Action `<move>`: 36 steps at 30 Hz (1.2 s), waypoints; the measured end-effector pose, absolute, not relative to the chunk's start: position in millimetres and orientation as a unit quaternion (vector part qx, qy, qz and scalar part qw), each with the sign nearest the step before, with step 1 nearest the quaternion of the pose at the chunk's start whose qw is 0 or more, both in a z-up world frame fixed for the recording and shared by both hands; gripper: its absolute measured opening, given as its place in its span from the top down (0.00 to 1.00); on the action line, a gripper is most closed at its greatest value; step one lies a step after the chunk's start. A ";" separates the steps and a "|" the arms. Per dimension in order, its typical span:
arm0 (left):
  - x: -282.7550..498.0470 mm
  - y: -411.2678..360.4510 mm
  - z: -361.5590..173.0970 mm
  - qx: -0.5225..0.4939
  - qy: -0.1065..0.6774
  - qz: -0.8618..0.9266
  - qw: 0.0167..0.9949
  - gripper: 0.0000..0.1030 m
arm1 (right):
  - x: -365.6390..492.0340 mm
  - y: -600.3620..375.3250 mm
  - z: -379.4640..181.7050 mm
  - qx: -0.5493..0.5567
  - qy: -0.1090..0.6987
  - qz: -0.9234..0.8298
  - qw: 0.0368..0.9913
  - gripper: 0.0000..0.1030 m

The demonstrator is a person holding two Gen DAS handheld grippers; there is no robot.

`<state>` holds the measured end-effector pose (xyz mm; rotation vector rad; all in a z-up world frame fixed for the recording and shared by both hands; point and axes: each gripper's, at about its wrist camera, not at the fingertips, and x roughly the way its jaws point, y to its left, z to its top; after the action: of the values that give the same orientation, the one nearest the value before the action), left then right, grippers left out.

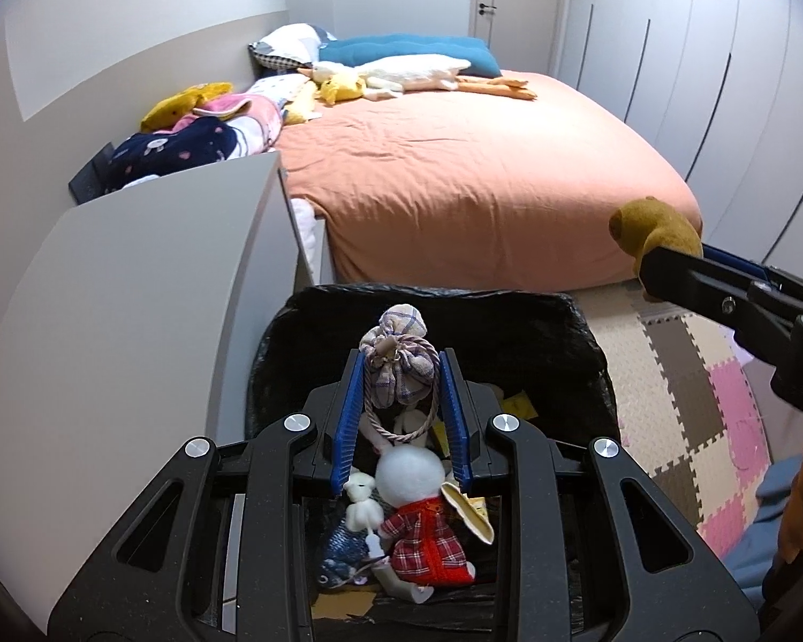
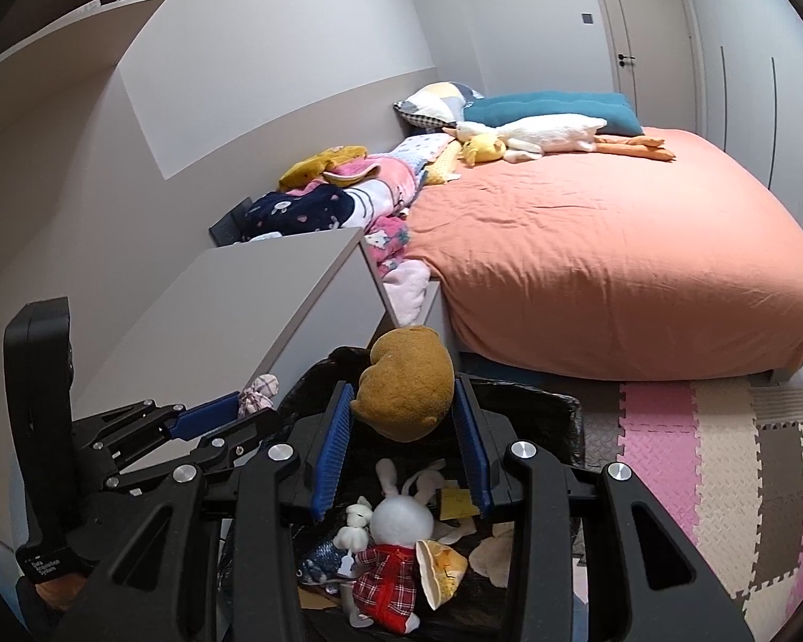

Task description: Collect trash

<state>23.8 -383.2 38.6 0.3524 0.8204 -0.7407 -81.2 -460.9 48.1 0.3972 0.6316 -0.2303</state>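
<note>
A bin lined with a black bag [image 1: 589,353] [image 2: 573,417] sits on the floor below both grippers. It holds a white rabbit doll in a red plaid dress [image 1: 417,513] [image 2: 396,551], a small white toy, a blue fish toy [image 1: 342,551] and paper scraps. My left gripper [image 1: 401,369] is shut on a plaid cloth pouch with a cord [image 1: 396,364], held over the bin; it shows at the left of the right wrist view [image 2: 257,390]. My right gripper [image 2: 401,401] is shut on a brown plush toy [image 2: 407,385] [image 1: 653,224] over the bin.
A bed with an orange sheet [image 1: 471,160] [image 2: 615,246] lies beyond the bin, with plush toys, pillows and blankets at its head. A grey cabinet [image 1: 134,278] stands left of the bin. Foam puzzle mats [image 2: 722,460] cover the floor on the right. Wardrobe doors line the right wall.
</note>
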 end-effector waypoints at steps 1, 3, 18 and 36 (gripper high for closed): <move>23.2 -384.7 37.1 0.169 0.388 -0.352 0.835 0.73 | -81.5 -462.4 47.8 0.194 0.308 -0.114 0.924 0.61; 24.5 -386.0 34.7 0.171 0.390 -0.353 0.833 0.73 | -82.0 -464.5 46.5 0.195 0.310 -0.119 0.923 0.61; 20.9 -375.3 42.9 0.177 0.362 -0.330 0.853 0.06 | -90.8 -473.9 53.2 0.206 0.276 -0.151 0.927 0.23; 24.1 -373.7 36.3 0.176 0.373 -0.325 0.851 0.06 | -90.8 -473.1 52.9 0.205 0.278 -0.153 0.926 0.23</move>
<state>24.1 -373.7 36.3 0.3709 0.7850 -0.6834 -90.8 -473.1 52.9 0.4197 0.5698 -0.3135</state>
